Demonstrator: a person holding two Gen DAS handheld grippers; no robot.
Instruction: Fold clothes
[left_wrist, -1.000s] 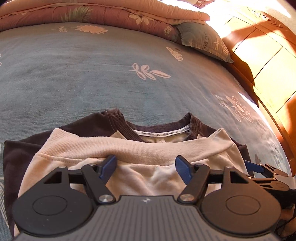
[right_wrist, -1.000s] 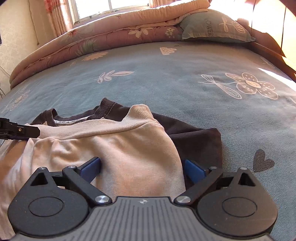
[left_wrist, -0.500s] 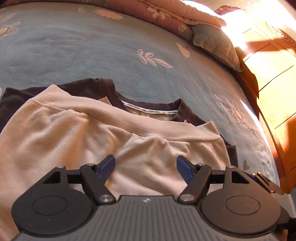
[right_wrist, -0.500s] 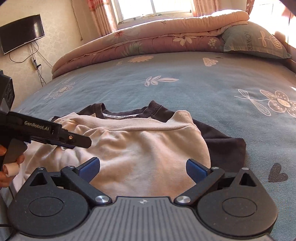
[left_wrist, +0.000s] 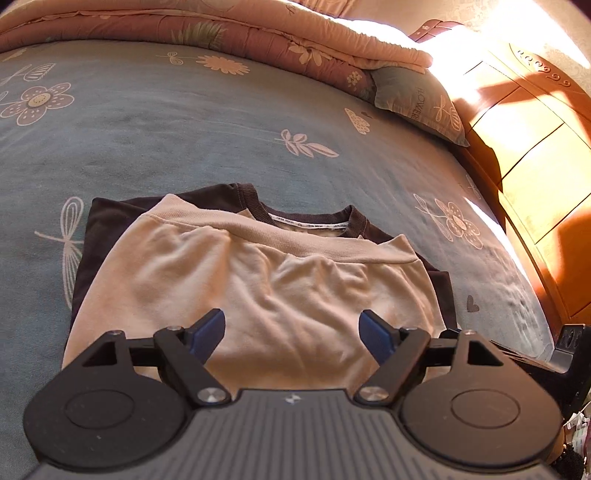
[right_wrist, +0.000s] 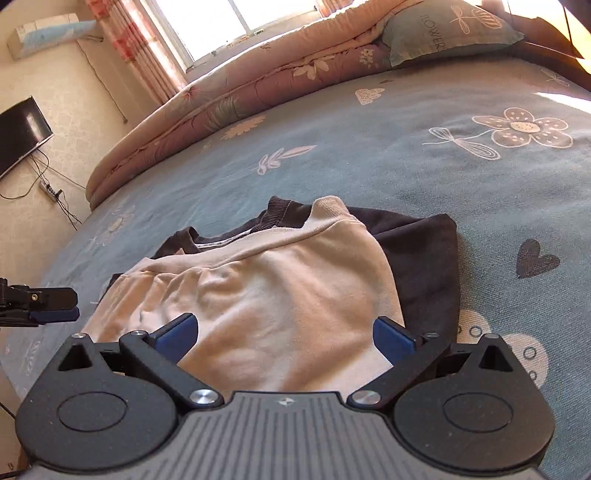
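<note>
Cream-and-dark-brown sweatshirt (left_wrist: 258, 280) lying folded near the front edge of the blue flowered bed (left_wrist: 184, 147), cream hem flipped up almost to the ribbed brown collar, brown sleeves poking out along both sides, a few soft wrinkles across the top. Left gripper (left_wrist: 291, 332) spread wide just above the cream part, gripping nothing; right gripper (right_wrist: 284, 332) same deal, spread wide and empty. Pillow (left_wrist: 417, 103) and rolled quilt (left_wrist: 221, 33) way off at the far edge.
</note>
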